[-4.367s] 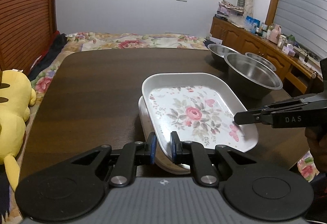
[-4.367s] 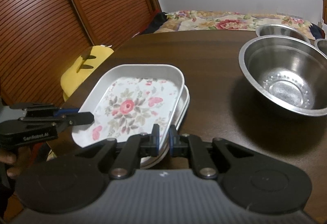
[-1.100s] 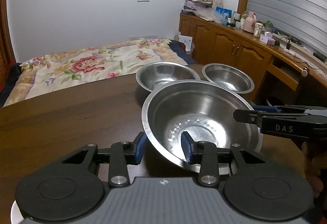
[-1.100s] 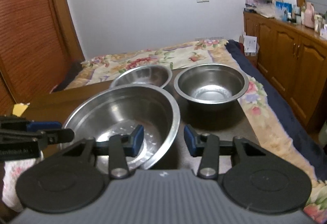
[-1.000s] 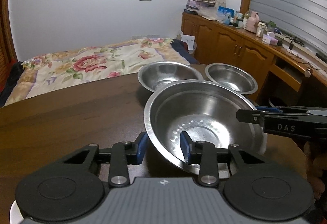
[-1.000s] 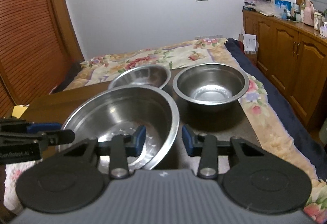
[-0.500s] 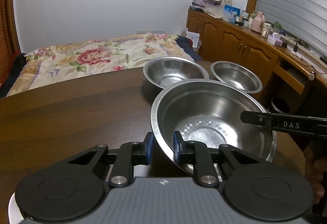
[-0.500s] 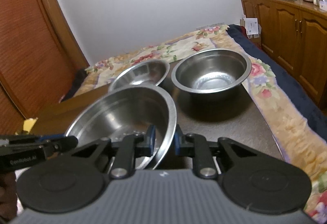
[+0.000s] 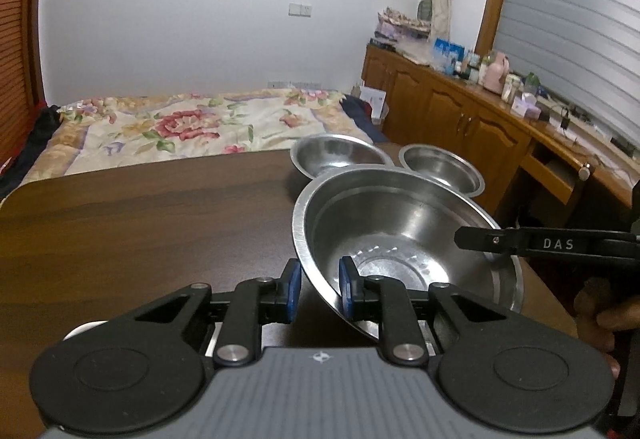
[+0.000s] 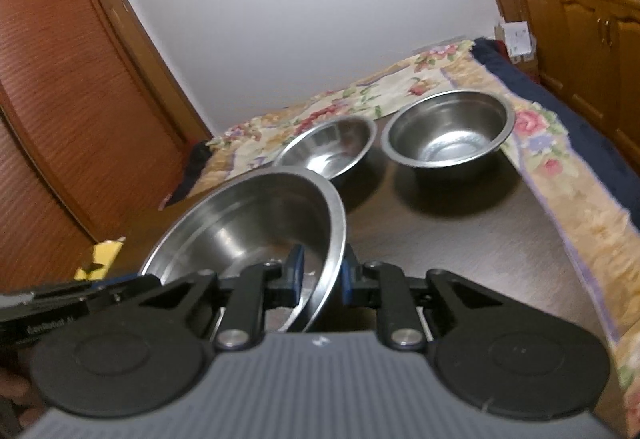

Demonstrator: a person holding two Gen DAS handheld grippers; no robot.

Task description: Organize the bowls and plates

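A large steel bowl point(image 9: 400, 239) point(image 10: 256, 223) hangs tilted between both grippers, over the dark wooden table point(image 9: 140, 223). My left gripper point(image 9: 318, 291) is shut on its near-left rim, with one blue pad inside and one outside. My right gripper point(image 10: 320, 275) is shut on the opposite rim. In the left wrist view the right gripper point(image 9: 466, 240) reaches in from the right. Two smaller steel bowls point(image 9: 340, 155) point(image 9: 440, 167) stand behind it near the far table edge. A sliver of a white plate point(image 9: 80, 331) shows at the lower left.
The smaller bowls point(image 10: 332, 143) point(image 10: 448, 131) sit side by side near the table's far corner. Past the table lies a bed with a floral cover point(image 9: 180, 123). Wooden cabinets point(image 9: 460, 119) line the right wall. A yellow plush toy point(image 10: 100, 259) lies by the slatted doors.
Both grippers have closed from open onto the large bowl's rim. The bowl has since tipped and risen a little, and the left gripper has shifted with it.
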